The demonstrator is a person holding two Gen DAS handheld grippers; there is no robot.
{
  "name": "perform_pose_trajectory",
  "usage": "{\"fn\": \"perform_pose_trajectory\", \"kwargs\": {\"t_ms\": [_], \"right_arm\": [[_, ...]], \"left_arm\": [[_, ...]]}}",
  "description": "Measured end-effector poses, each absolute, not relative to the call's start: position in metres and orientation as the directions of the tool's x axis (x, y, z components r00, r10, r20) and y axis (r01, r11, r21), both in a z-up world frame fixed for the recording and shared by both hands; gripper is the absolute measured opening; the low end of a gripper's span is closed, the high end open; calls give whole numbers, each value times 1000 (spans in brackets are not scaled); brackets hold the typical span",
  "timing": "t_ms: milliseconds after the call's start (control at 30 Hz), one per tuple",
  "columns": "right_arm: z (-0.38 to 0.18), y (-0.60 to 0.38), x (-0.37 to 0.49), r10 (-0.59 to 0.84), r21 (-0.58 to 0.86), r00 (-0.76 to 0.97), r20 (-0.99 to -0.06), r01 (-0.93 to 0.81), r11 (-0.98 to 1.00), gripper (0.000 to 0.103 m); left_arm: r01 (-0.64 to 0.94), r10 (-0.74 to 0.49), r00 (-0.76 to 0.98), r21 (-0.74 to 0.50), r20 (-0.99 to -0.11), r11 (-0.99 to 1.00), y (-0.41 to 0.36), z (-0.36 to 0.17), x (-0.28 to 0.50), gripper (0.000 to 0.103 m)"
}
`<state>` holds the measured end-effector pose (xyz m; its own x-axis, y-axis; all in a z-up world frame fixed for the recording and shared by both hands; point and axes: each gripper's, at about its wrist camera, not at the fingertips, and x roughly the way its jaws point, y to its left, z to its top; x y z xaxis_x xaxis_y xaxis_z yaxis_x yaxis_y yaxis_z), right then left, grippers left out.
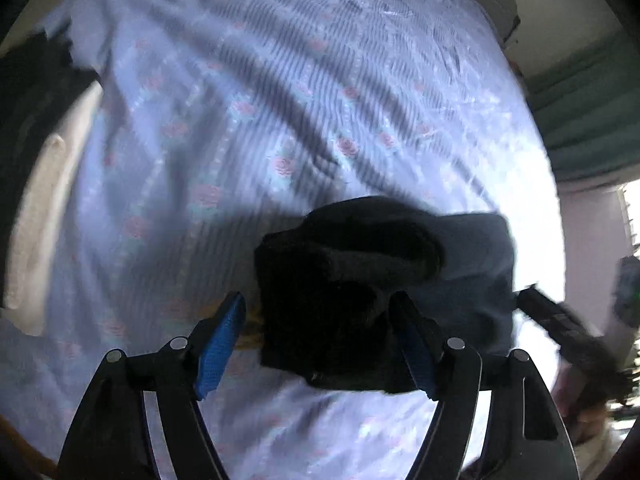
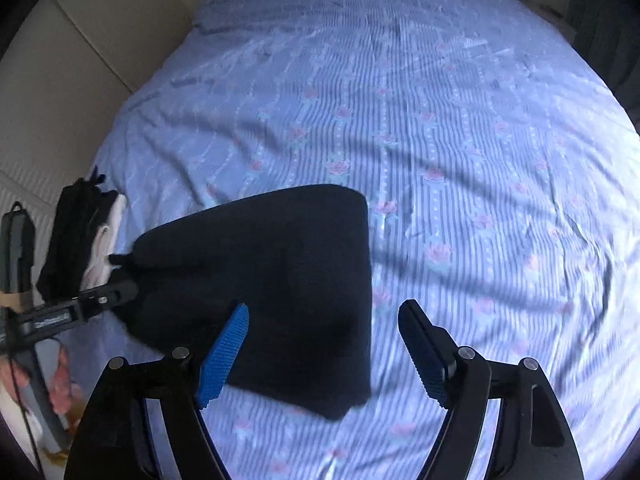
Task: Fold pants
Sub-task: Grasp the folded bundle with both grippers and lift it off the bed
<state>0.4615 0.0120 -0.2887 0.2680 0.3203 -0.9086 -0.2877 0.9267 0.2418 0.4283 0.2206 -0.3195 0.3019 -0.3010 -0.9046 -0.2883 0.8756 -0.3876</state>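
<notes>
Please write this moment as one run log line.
pants: folded, on bed sheet | left tongs: open over pants | right tongs: open, empty

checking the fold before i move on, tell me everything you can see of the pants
The pants are dark navy to black, of a soft, matte cloth, folded into a compact, roughly four-sided bundle lying flat on the blue striped, rose-patterned bedsheet. In the left wrist view a rolled, thicker fold sits on top. The left gripper has open jaws astride one end; the right gripper hangs open over the other edge, not gripping.
</notes>
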Motion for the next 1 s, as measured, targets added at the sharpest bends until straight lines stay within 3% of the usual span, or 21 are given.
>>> {"fn": "perform_pose_trajectory", "kwargs": {"t_ms": [200,333,800,933,1000], "right_arm": [[-324,21,473,336,274,186,-924,-292,916,77],[-344,19,472,348,304,146,-926,-261,916,77],[-378,19,485,381,355,91,-920,-219,909,78],[-381,23,490,393,369,91,-915,-206,906,76],[-382,26,492,387,365,93,-918,-188,912,74]], "left_arm": [[-340,-374,279,-456,-884,823,228,-347,430,74],[-325,-389,272,-465,-880,823,228,-358,428,80],[-314,-495,254,-554,-831,771,232,-395,440,87],[-361,-507,260,-569,-822,739,236,-400,440,86],[-376,-523,259,-584,-812,719,238,-401,440,78]]}}
